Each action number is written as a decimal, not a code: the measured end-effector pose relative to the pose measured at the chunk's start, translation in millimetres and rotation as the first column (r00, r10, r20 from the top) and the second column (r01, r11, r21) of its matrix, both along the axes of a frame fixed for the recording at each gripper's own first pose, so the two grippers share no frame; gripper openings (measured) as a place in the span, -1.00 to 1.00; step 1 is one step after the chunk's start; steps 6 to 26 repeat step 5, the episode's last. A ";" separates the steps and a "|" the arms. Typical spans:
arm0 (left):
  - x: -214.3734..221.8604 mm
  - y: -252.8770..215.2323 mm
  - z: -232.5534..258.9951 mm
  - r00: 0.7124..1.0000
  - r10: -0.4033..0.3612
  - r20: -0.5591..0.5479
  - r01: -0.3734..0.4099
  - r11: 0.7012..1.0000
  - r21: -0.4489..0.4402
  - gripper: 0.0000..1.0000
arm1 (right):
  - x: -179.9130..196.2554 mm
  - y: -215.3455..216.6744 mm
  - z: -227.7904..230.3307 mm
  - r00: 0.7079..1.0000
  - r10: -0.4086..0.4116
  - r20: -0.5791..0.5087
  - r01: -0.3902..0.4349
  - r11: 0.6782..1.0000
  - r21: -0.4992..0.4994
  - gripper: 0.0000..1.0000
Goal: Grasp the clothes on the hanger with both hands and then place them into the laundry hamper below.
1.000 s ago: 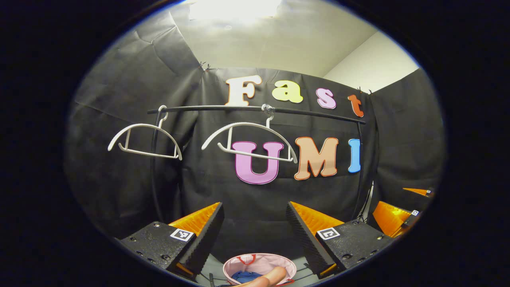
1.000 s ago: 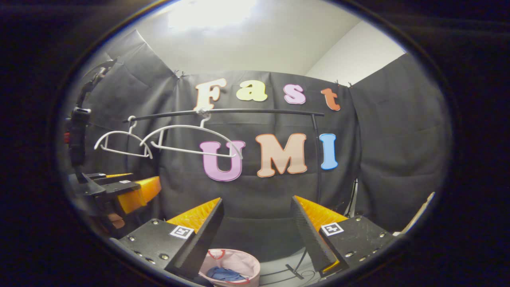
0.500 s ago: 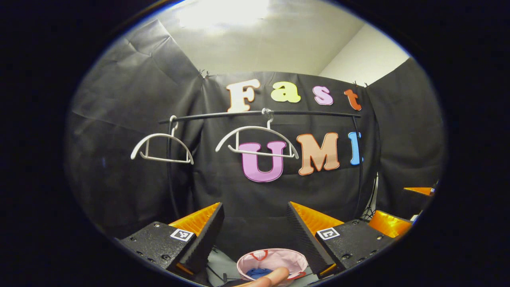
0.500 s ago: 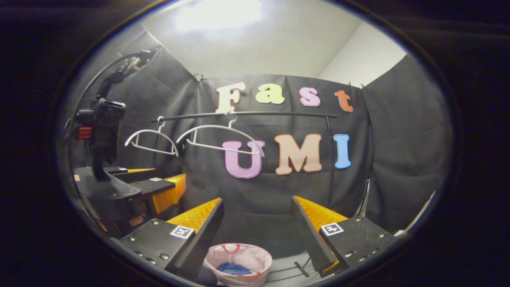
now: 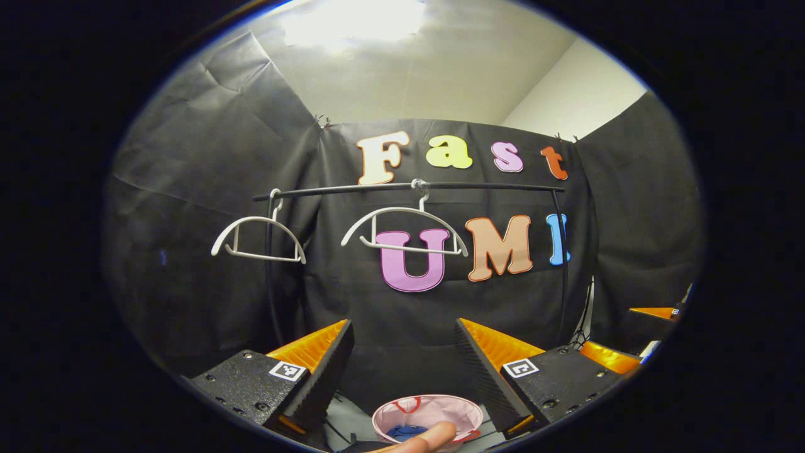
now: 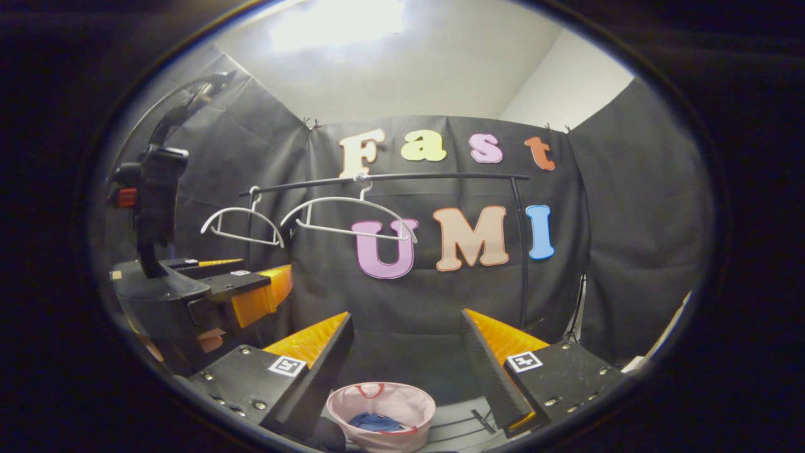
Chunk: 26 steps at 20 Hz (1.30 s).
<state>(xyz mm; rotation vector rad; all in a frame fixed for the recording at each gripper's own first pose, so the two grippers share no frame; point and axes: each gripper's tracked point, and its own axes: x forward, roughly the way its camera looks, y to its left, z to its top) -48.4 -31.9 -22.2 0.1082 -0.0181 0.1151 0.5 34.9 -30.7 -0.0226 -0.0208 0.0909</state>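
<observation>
My left gripper (image 5: 402, 352) is held up facing the rail (image 5: 409, 187), its fingers spread wide apart with nothing between them. My right gripper (image 6: 405, 343) is the same, fingers well apart and empty. Each finger block carries a small square black-and-white marker (image 5: 287, 370) (a coded pattern, not words), and I can make out no brand or readable label on anything I hold.

On the rail hang two white hangers, both bare: the left hanger (image 5: 258, 238) near the rail's left post and the right hanger (image 5: 405, 229) towards the middle. In the right gripper view the same two hangers (image 6: 349, 217) hang side by side, close but apart.

Below, between my spread fingers, stands the pink laundry hamper (image 5: 462, 410) with red handles at its rim. The blue clothes (image 5: 405, 432) lie inside it, at the bottom; from the right gripper view I see them (image 6: 374, 421) bunched low in the hamper (image 6: 339, 402) too.

A fingertip (image 5: 427, 437) of my hand pokes into the bottom edge of the left gripper view, in front of the hamper. In the right gripper view my left gripper (image 6: 207, 296) sits off to the side, a black camera mount (image 6: 154, 195) standing on top of it.
</observation>
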 end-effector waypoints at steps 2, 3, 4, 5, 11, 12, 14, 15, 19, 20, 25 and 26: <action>1.6 5.8 -5.2 1.000 0.015 -0.012 -0.015 1.000 -0.003 0.96 | 0.9 0.9 -2.8 1.000 0.011 -0.010 -0.011 0.999 0.034 1.00; 2.4 8.7 -7.7 1.000 0.023 -0.018 -0.023 1.000 -0.006 0.96 | 1.1 0.1 -3.9 1.000 0.013 -0.015 -0.012 0.999 0.045 1.00; 2.7 11.0 -9.4 0.999 0.028 -0.024 -0.029 1.000 -0.010 0.99 | 1.3 -1.4 -3.1 1.000 0.012 -0.012 -0.012 0.999 0.050 1.00; 3.0 11.5 -10.7 0.999 0.032 -0.029 -0.032 0.999 -0.014 0.99 | 0.5 -1.2 -1.6 1.000 0.015 -0.007 -0.015 0.999 0.052 1.00; 3.0 11.5 -10.7 0.999 0.032 -0.029 -0.032 0.999 -0.014 0.99 | 0.5 -1.2 -1.6 1.000 0.015 -0.007 -0.015 0.999 0.052 1.00; 3.0 11.5 -10.7 0.999 0.032 -0.029 -0.032 0.999 -0.014 0.99 | 0.5 -1.2 -1.6 1.000 0.015 -0.007 -0.015 0.999 0.052 1.00; 3.0 11.5 -10.7 0.999 0.032 -0.029 -0.032 0.999 -0.014 0.99 | 0.5 -1.2 -1.6 1.000 0.015 -0.007 -0.015 0.999 0.052 1.00; 3.0 11.5 -10.7 0.999 0.032 -0.029 -0.032 0.999 -0.014 0.99 | 0.5 -1.2 -1.6 1.000 0.015 -0.007 -0.015 0.999 0.052 1.00; 3.0 11.5 -10.7 0.999 0.032 -0.029 -0.032 0.999 -0.014 0.99 | 0.5 -1.2 -1.6 1.000 0.015 -0.007 -0.015 0.999 0.052 1.00; 3.0 11.5 -10.7 0.999 0.032 -0.029 -0.032 0.999 -0.014 0.99 | 0.5 -1.2 -1.6 1.000 0.015 -0.007 -0.015 0.999 0.052 1.00; 3.0 11.5 -10.7 0.999 0.032 -0.029 -0.032 0.999 -0.014 0.99 | 0.5 -1.2 -1.6 1.000 0.015 -0.007 -0.015 0.999 0.052 1.00; 3.0 11.5 -10.7 0.999 0.032 -0.029 -0.032 0.999 -0.014 0.99 | 0.5 -1.2 -1.6 1.000 0.015 -0.007 -0.015 0.999 0.052 1.00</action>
